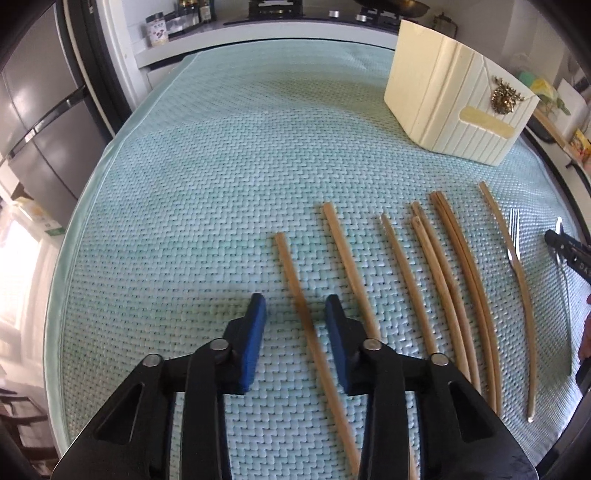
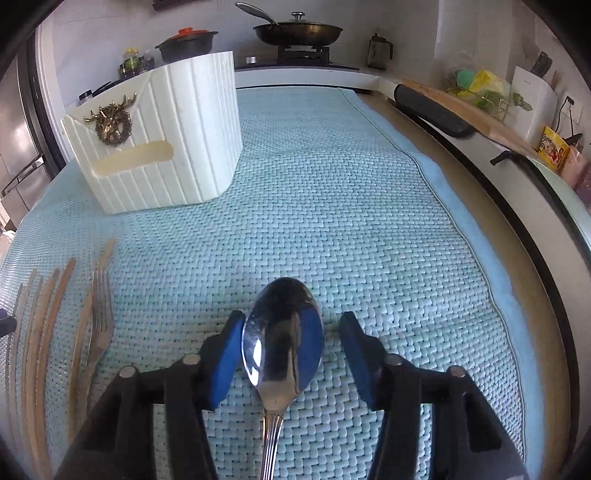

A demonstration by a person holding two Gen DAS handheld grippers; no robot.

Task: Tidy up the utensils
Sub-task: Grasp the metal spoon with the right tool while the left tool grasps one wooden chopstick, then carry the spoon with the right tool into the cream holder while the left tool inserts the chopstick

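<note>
Several wooden chopsticks (image 1: 454, 258) lie side by side on the light green woven mat (image 1: 221, 184), with a metal fork (image 1: 514, 236) at their right end. My left gripper (image 1: 295, 301) stands open astride the leftmost chopstick (image 1: 291, 273), a gap showing on each side of the stick. A metal spoon (image 2: 284, 332) lies bowl forward between the blue pads of my right gripper (image 2: 291, 317), which is open; the right pad is clear of the spoon. The cream ribbed utensil holder (image 1: 454, 99) with a gold stag ornament stands farther back; in the right wrist view the holder (image 2: 166, 147) is at the upper left.
In the right wrist view the fork (image 2: 101, 310) and chopsticks (image 2: 44, 314) lie at the left. A stove with a pan (image 2: 297, 31) and a lidded pot stands behind the table. A wooden board (image 2: 461, 107) lies on the counter to the right, and a fridge (image 1: 37, 110) stands at the left.
</note>
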